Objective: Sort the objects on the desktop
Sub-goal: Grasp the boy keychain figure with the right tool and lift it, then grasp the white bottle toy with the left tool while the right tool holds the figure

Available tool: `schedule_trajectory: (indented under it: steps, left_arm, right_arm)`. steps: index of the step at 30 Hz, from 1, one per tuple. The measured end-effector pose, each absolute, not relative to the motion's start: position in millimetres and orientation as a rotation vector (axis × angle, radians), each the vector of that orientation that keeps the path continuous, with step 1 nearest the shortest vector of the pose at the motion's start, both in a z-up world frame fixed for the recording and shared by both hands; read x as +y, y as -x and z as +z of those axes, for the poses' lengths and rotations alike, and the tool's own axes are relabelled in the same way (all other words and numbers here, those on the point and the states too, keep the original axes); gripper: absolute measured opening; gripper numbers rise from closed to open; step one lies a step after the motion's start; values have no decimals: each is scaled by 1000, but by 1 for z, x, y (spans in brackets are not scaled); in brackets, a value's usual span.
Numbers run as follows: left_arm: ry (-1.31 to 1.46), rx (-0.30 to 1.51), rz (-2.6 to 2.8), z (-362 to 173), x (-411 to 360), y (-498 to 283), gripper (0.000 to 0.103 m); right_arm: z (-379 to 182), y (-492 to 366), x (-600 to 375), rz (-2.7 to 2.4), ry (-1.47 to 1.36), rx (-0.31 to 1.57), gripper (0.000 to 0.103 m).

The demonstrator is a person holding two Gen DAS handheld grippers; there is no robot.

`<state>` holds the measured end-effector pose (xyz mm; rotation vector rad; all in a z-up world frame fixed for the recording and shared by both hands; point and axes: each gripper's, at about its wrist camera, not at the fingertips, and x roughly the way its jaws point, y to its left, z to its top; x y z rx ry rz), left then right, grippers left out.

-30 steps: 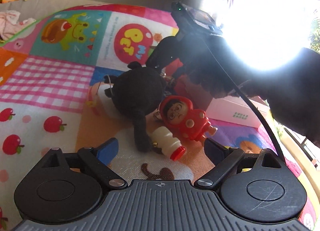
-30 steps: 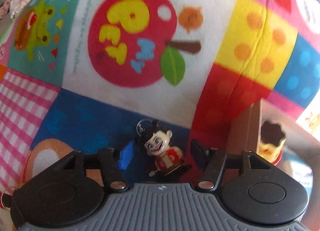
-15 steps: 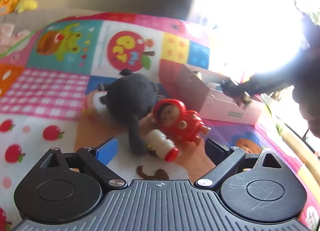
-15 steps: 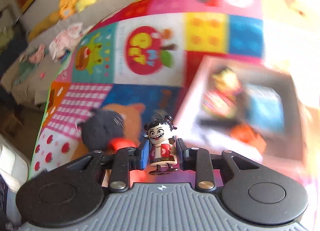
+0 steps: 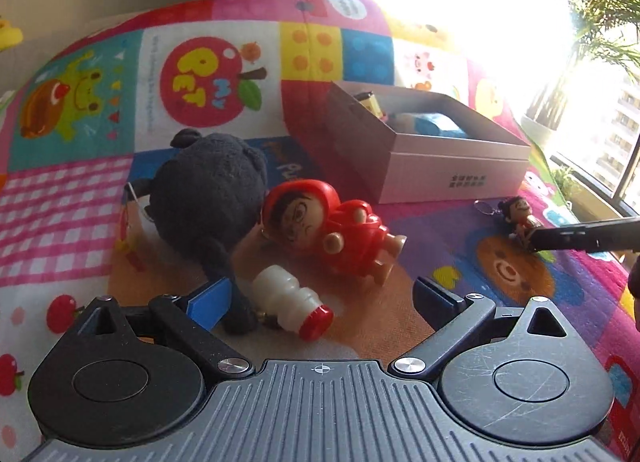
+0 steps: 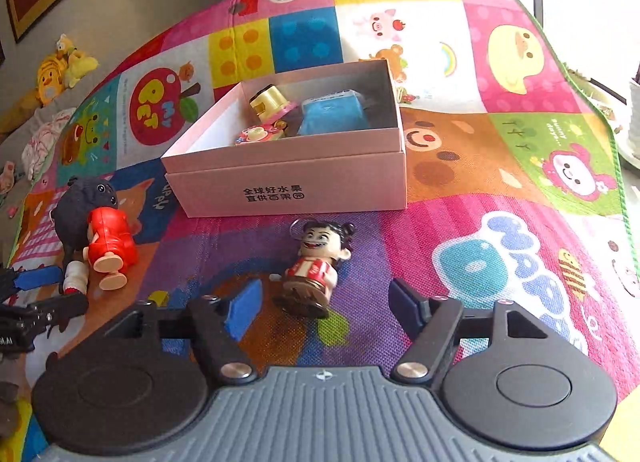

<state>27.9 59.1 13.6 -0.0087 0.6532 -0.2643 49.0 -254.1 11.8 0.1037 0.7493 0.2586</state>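
"MY PET" on mat [image 5: 208, 74] (apple)

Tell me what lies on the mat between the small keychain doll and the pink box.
Nothing: in the right wrist view only bare mat separates the keychain doll, lying between the right gripper's opening jaws, from the pink box.

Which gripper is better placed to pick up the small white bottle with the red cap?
Left. The white bottle lies directly ahead of the left gripper, whose jaws are opening. The right gripper faces the keychain figure near the pink box.
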Motion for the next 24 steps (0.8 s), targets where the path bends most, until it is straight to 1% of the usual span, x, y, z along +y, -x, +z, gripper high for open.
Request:
schedule_trajectory:
  steps: [2, 3, 5, 7, 10, 13, 24]
  left_arm:
    - [-29, 649, -281, 14, 52, -31, 100]
    - [-47, 650, -296, 13, 48, -32, 100]
    - [-70, 674, -348, 12, 39, -31, 100]
    - [-43, 705, -424, 11, 34, -26, 100]
    - [-1, 718, -540, 13, 27, -11, 100]
    - [8, 702, -589, 17, 20, 1, 100]
    - [44, 787, -605, 14, 16, 11, 101]
  right_arm:
    - [5, -47, -255, 261, -101, 744, 79]
    - [4, -46, -255, 266, -100, 737, 80]
    - [1, -44, -253, 270, -93, 720, 86]
    - [1, -43, -254, 270, -98, 713, 90]
    - [-1, -45, -258, 264, -124, 718, 92]
    - [-1, -45, -259, 249, -139, 713, 98]
    - [-3, -46, -259, 231, -143, 719, 102]
